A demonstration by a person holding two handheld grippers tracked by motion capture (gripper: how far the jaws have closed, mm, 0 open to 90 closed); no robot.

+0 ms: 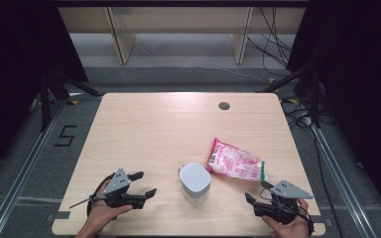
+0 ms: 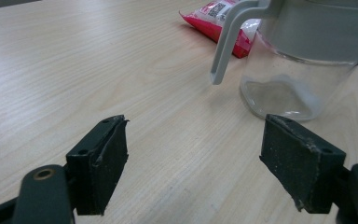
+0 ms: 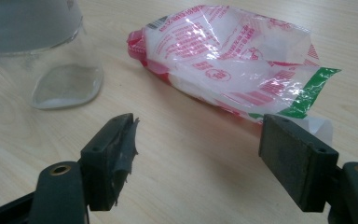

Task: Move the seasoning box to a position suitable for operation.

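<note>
A clear glass jug (image 1: 195, 183) with a grey-white lid stands near the table's front middle; its grey handle (image 2: 228, 39) and glass body (image 2: 284, 84) show in the left gripper view. Behind it to the right lies a red, white and green plastic packet (image 1: 235, 162), also close ahead in the right gripper view (image 3: 233, 60). My left gripper (image 1: 145, 184) rests at the front left, open and empty (image 2: 193, 158), its jaws toward the jug. At the front right, my right gripper (image 1: 256, 192) is open and empty (image 3: 198, 156), just short of the packet.
The wooden table (image 1: 154, 134) has a dark round grommet (image 1: 223, 105) near its far edge. Black stands and cables (image 1: 297, 106) lie on the floor around it, and a shelf unit (image 1: 178, 29) stands beyond.
</note>
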